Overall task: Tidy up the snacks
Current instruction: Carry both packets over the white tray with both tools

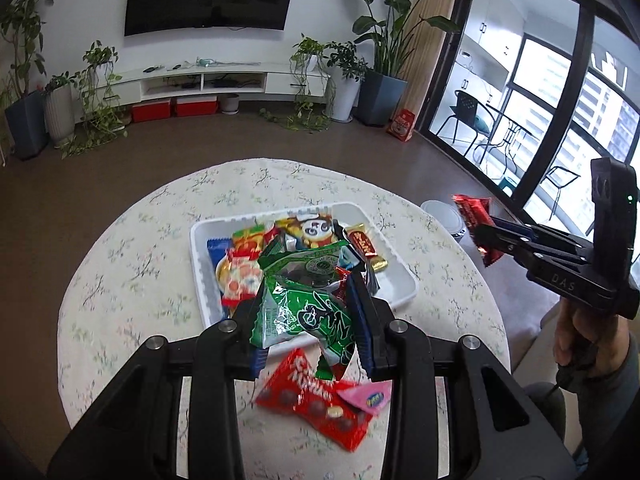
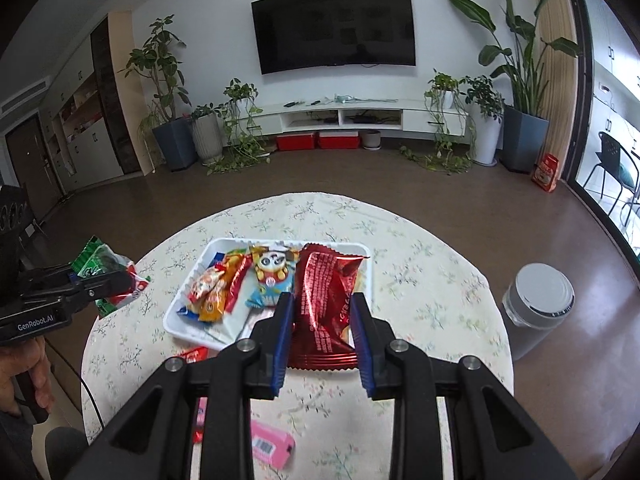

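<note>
A white tray (image 1: 400, 280) on the round table holds several snack packets; it also shows in the right wrist view (image 2: 176, 312). My left gripper (image 1: 306, 308) is shut on a green snack packet (image 1: 296, 312) and holds it above the tray's near edge; the same packet shows in the right wrist view (image 2: 98, 262). My right gripper (image 2: 320, 314) is shut on a red foil packet (image 2: 324, 292), held above the tray's right side; it shows at the right of the left wrist view (image 1: 474, 220). A red chocolate packet (image 1: 312, 400) and a pink packet (image 1: 370, 398) lie on the table.
The table has a floral cloth (image 2: 420, 280). A grey lidded bin (image 2: 538, 308) stands on the floor to the right of the table. A pink packet (image 2: 272, 446) lies near the table's front edge. Plants, a TV unit and glass doors are far behind.
</note>
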A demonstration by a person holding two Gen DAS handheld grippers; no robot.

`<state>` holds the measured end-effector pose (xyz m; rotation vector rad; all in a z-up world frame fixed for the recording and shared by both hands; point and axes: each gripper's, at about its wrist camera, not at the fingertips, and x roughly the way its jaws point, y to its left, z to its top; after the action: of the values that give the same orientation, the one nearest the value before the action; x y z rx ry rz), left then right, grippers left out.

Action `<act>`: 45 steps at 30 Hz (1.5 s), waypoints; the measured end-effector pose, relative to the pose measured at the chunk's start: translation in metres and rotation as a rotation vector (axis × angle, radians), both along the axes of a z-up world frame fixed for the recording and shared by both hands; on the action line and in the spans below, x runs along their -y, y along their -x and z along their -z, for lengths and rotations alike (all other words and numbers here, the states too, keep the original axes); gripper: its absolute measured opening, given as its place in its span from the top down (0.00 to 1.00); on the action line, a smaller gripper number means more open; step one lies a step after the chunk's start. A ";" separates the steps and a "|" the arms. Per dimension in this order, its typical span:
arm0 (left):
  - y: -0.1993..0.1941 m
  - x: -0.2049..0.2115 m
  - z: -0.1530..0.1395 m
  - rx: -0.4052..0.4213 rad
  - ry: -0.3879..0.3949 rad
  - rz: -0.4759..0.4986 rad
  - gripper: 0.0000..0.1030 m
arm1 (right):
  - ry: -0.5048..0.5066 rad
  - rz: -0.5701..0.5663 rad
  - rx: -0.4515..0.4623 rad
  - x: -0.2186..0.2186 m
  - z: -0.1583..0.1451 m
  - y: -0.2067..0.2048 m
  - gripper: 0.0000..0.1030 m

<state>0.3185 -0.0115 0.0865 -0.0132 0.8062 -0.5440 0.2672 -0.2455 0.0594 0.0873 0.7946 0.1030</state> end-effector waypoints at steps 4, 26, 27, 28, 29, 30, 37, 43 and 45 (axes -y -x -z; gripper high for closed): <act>-0.025 0.017 0.003 -0.011 -0.013 0.024 0.69 | 0.003 -0.016 -0.010 -0.006 0.005 -0.027 0.70; -0.103 0.087 0.103 -0.126 -0.070 0.120 0.69 | 0.005 -0.048 -0.178 -0.001 0.094 -0.125 0.70; -0.104 0.089 0.107 -0.126 -0.075 0.120 0.69 | 0.005 -0.048 -0.182 -0.001 0.097 -0.126 0.70; -0.106 0.090 0.111 -0.129 -0.080 0.119 0.69 | 0.005 -0.047 -0.186 -0.001 0.100 -0.126 0.70; -0.108 0.091 0.116 -0.125 -0.090 0.115 0.69 | 0.005 -0.045 -0.190 -0.001 0.103 -0.127 0.70; -0.108 0.092 0.120 -0.126 -0.095 0.116 0.69 | 0.004 -0.043 -0.194 -0.001 0.106 -0.129 0.70; -0.112 0.098 0.144 -0.132 -0.111 0.123 0.69 | 0.019 -0.050 -0.208 -0.006 0.117 -0.137 0.70; -0.117 0.110 0.161 -0.134 -0.138 0.117 0.68 | 0.033 -0.049 -0.229 -0.007 0.126 -0.139 0.70; -0.120 0.111 0.168 -0.139 -0.136 0.110 0.68 | 0.046 -0.048 -0.231 -0.006 0.129 -0.138 0.70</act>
<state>0.4387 -0.1220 -0.0815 0.1201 0.9827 -0.5954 0.4057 -0.2390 -0.0691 0.0366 1.0292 0.1210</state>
